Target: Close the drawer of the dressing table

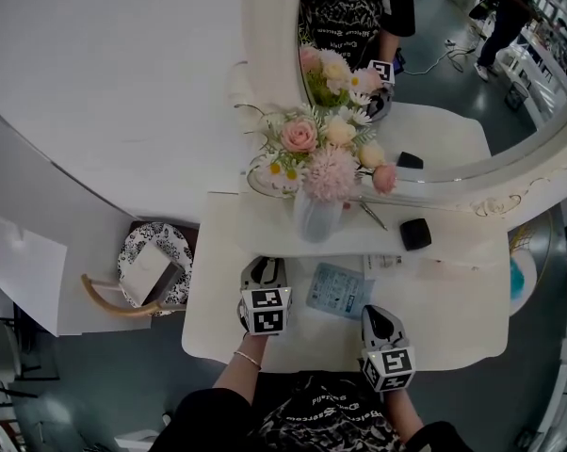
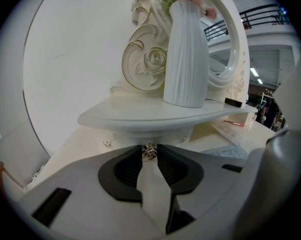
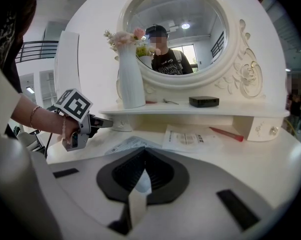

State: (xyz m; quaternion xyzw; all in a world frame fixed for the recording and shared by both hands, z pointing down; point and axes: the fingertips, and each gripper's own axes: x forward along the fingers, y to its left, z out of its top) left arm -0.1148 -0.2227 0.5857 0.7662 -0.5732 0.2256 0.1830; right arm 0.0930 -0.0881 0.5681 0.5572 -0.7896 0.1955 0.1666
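My left gripper (image 2: 149,152) is shut on the small metal drawer knob (image 2: 149,153), which sits in the white drawer front (image 2: 140,136) under the left end of the dressing table's shelf (image 2: 140,115). In the head view this gripper (image 1: 263,267) reaches under the shelf by the vase (image 1: 316,217). The right gripper view shows its tip (image 3: 106,122) against the drawer. Whether the drawer stands out from its housing I cannot tell. My right gripper (image 3: 144,151) hovers shut and empty over the tabletop, near the front edge (image 1: 378,314).
A white ribbed vase (image 2: 186,59) of flowers stands on the shelf above the knob. A black box (image 3: 204,101) lies on the shelf, with papers (image 1: 340,290) and a red pen (image 3: 228,133) on the tabletop. A second small drawer (image 3: 263,129) is at the right. A patterned stool (image 1: 156,262) stands left.
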